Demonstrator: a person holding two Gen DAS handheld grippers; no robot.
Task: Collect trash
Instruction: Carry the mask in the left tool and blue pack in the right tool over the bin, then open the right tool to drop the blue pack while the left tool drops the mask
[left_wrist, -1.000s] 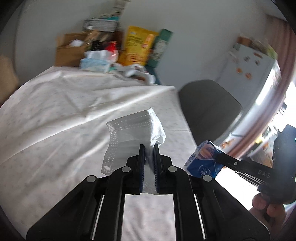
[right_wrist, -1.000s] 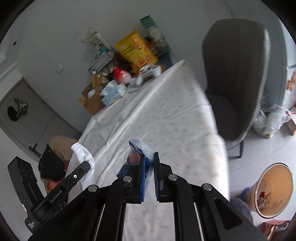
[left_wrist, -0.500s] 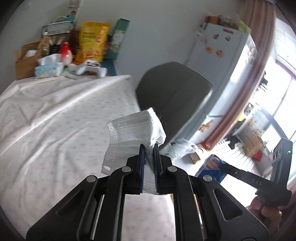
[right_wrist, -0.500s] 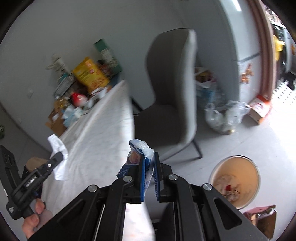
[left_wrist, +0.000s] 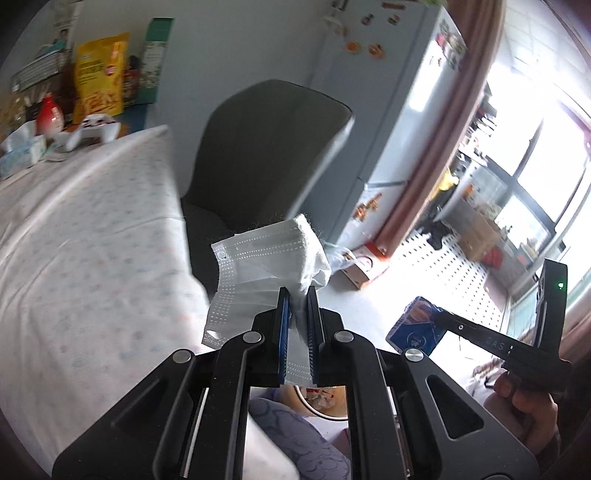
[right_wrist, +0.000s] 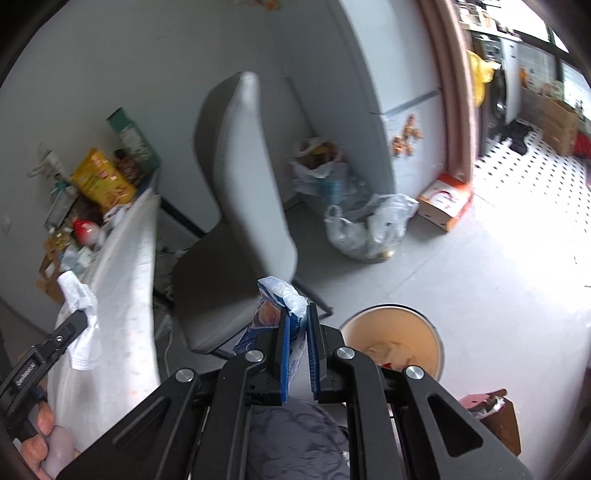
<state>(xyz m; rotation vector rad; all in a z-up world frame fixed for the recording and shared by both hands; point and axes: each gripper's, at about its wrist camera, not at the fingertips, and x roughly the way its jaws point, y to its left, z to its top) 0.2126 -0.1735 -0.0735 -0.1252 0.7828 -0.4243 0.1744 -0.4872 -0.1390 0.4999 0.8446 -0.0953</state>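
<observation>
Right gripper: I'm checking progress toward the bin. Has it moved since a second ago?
Yes. The right gripper, shut on the blue wrapper, has swung off the table toward the trash bin, now just ahead of its fingers.

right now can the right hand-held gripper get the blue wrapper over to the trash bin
Probably yes. The right hand-held gripper is shut on the blue wrapper, and the open trash bin sits just beside it on the floor. Nothing shows between them; the grey chair stands off to the other side.
</observation>
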